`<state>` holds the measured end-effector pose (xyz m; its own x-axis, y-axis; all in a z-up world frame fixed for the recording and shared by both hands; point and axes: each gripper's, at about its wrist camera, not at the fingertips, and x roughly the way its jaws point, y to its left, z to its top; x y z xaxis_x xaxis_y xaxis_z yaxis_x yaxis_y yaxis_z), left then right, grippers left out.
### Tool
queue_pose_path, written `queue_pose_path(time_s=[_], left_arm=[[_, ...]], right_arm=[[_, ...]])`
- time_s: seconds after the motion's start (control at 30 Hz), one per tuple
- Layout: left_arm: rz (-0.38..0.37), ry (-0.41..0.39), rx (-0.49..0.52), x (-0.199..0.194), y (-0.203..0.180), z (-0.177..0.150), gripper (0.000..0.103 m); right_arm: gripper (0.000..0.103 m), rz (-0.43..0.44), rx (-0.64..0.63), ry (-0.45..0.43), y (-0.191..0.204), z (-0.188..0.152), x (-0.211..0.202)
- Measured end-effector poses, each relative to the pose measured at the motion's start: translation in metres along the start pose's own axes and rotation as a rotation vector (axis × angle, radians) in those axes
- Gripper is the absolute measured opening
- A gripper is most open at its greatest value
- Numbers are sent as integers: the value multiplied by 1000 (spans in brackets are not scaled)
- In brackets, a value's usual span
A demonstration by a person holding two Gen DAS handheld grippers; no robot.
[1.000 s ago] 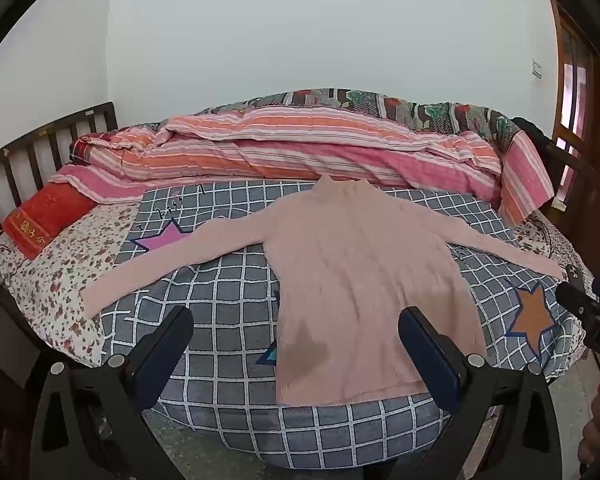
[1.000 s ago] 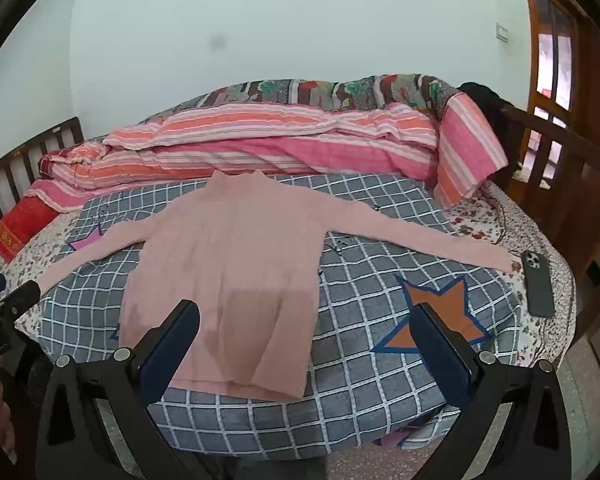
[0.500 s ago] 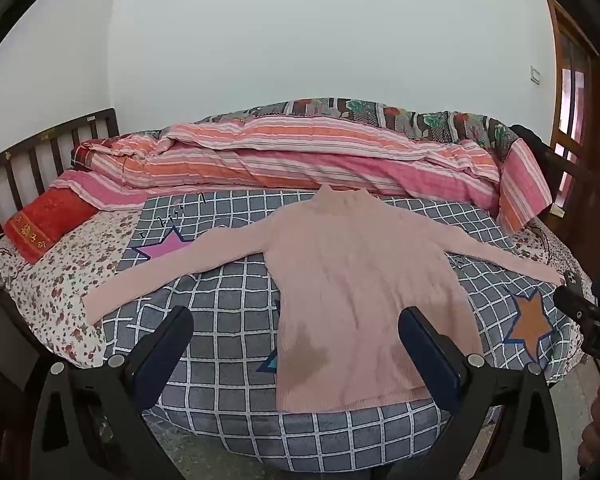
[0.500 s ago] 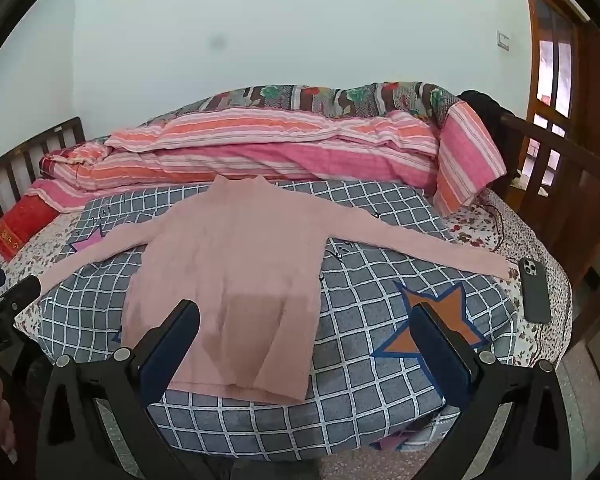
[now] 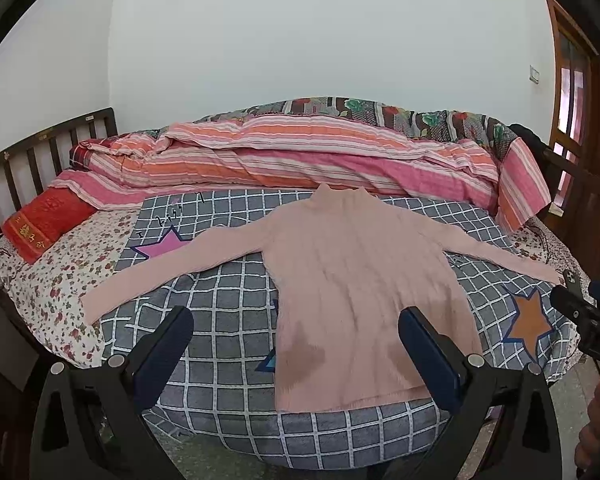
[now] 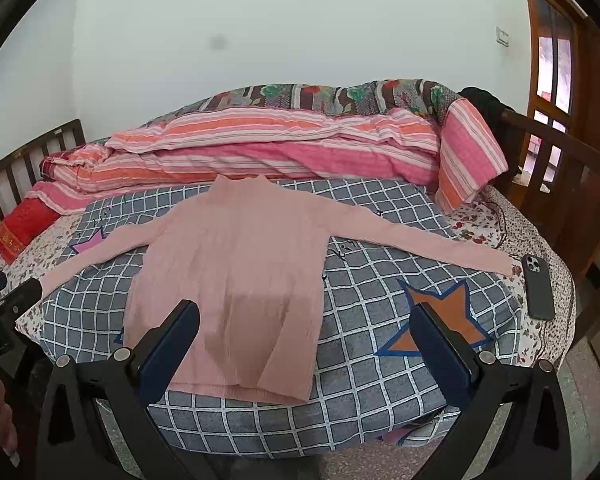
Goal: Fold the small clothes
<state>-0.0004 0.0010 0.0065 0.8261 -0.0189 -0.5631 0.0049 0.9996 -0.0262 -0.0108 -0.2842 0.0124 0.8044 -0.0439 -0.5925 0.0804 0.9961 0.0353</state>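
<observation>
A pink knitted sweater (image 5: 356, 280) (image 6: 240, 276) lies flat on a grey checked blanket (image 5: 228, 320) (image 6: 372, 320), collar toward the wall and both sleeves spread wide. Its hem is nearest me. My left gripper (image 5: 296, 332) hangs open in front of the hem, holding nothing. Off toward the sweater's right half, my right gripper (image 6: 306, 330) is open too and grips nothing. Each gripper's body shows at the edge of the other's view, the right one (image 5: 588, 320) and the left one (image 6: 4, 312).
A rolled striped quilt (image 5: 300, 156) (image 6: 284, 148) runs along the back of the bed. A red pillow (image 5: 46, 220) lies at the far left by the wooden headboard (image 5: 40, 148). A dark phone (image 6: 538, 286) rests beyond the right sleeve's cuff, near a wooden rail (image 6: 560, 168).
Both views have tilted up slightly, so the bed and sweater sit lower in frame. The sweater has not moved and both grippers stay open.
</observation>
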Motion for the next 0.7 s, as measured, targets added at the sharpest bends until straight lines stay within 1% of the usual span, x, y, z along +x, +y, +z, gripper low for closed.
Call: queue_pose_path(time_s=[0.47,0.53,0.6,0.7], left_arm=[[-8,-6,6,0,-9,-4,103],[0,-8,10,-1,-10,-5,103],[-10,-10,9,-2,-10,-5,103],[-2,-8,13,-3,-11,-5,103]], right_arm=[[103,8,7,-14,-1,2,-4],[103,9,7,-15,-1,2,-5],[103,9,8,-14,-1,2,-5],[103,10,13,-15,-1,2,-6]])
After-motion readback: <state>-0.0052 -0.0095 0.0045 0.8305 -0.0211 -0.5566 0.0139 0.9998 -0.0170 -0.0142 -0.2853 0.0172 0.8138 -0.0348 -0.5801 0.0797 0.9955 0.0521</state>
